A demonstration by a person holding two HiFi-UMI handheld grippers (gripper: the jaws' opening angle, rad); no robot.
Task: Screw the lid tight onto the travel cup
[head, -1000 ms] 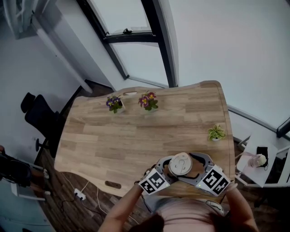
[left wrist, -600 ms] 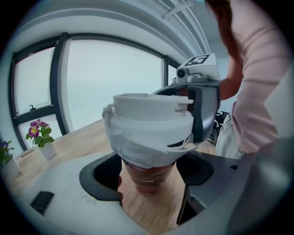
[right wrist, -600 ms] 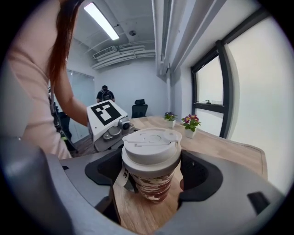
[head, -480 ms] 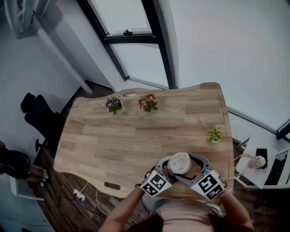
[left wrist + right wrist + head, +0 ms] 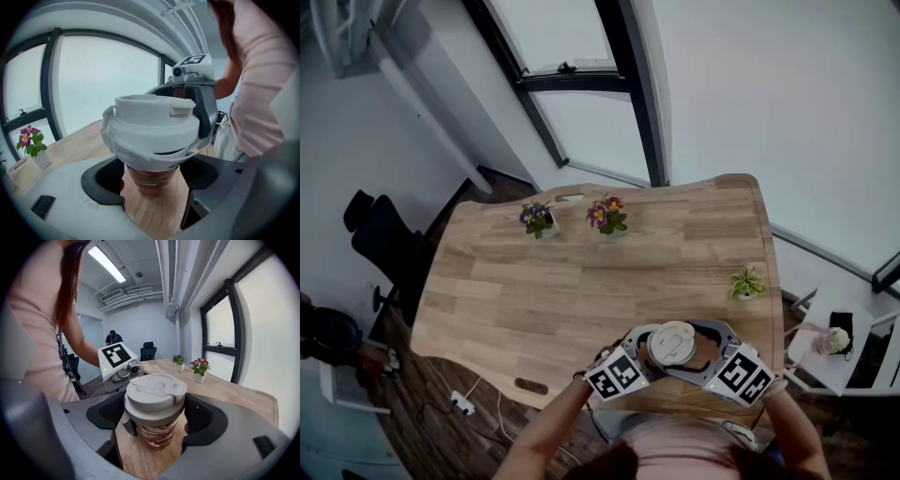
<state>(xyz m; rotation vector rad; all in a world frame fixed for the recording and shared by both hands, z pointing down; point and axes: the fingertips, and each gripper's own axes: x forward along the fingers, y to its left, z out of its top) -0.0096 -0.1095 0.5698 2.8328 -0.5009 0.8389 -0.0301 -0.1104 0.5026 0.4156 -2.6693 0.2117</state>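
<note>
Light wooden table [image 5: 581, 281]: it is lying directly beneath both grippers.
Left gripper [image 5: 152, 182]: we are clamping the brown patterned travel cup [image 5: 151, 187] by its body, which stands upright between these jaws.
Right gripper [image 5: 154, 420]: we are gripping the round white plastic lid [image 5: 155, 389], just above the left jaws.
Progress: the lid is sitting on the cup. We are judging the tightening to be under way, though we cannot tell how snug it is.

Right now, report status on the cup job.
Left gripper shut on travel cup body. Right gripper shut on lid. Lid seated on cup; tightness can't be told. Nearest potted plant stands apart, not in the way.
</note>
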